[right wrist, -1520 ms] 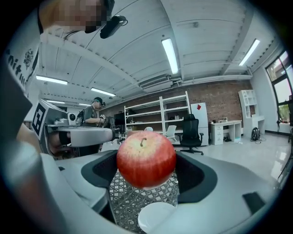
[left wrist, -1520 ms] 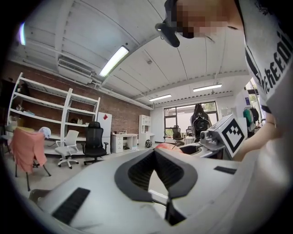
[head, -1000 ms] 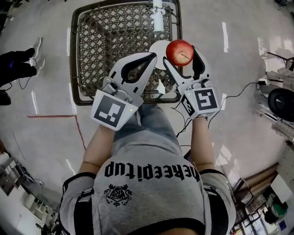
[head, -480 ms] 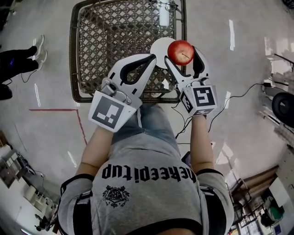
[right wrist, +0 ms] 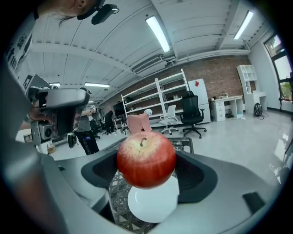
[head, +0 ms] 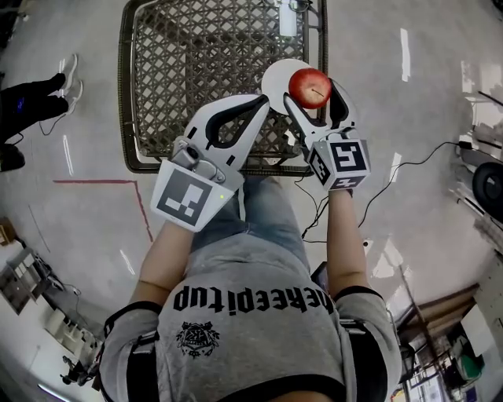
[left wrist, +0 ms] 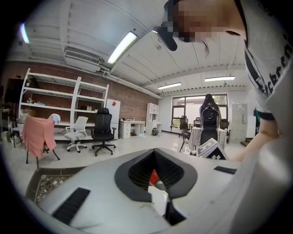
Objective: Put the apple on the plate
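Observation:
A red apple [head: 309,86] is held in the air, and my right gripper [head: 312,96] is shut on it. In the head view it hangs over the right edge of a white plate [head: 275,78], which lies near the front right corner of a wicker table [head: 196,63]. From the right gripper view the apple [right wrist: 146,158] fills the space between the jaws of the right gripper [right wrist: 147,167], stem up, with the plate [right wrist: 153,203] below it. My left gripper [head: 263,102] is shut on nothing, its tips beside the plate's near edge.
A small pale bottle-like object [head: 288,20] stands at the table's far edge. A person's legs [head: 31,94] are on the floor at the left. A black cable [head: 393,169] runs across the floor on the right. Red tape [head: 94,182] marks the floor.
Both grippers have edged slightly forward towards the table. The apple stays gripped over the plate's right edge.

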### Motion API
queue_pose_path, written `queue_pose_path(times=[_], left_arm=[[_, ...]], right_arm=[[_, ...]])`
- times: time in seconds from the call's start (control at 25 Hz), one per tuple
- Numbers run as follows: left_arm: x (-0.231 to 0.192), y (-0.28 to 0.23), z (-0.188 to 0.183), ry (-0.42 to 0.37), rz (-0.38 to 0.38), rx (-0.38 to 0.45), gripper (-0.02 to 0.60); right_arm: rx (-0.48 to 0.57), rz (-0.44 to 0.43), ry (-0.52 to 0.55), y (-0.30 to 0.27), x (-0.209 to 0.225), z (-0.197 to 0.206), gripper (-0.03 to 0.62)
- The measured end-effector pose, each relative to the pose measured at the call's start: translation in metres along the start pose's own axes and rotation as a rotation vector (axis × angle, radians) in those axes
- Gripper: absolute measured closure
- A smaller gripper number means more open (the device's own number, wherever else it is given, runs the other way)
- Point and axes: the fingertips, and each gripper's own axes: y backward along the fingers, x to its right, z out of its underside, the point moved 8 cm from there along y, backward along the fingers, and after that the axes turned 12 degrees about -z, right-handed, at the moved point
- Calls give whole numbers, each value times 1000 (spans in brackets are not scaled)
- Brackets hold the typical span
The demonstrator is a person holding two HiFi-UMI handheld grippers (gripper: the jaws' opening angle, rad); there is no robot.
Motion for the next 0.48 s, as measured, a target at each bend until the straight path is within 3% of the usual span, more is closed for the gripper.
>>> queue_pose_path(times=[0.48], left_arm=[[-1, 3, 5, -23, 5, -12, 561]], right_arm=[[-54, -5, -35, -14, 5, 24, 206]])
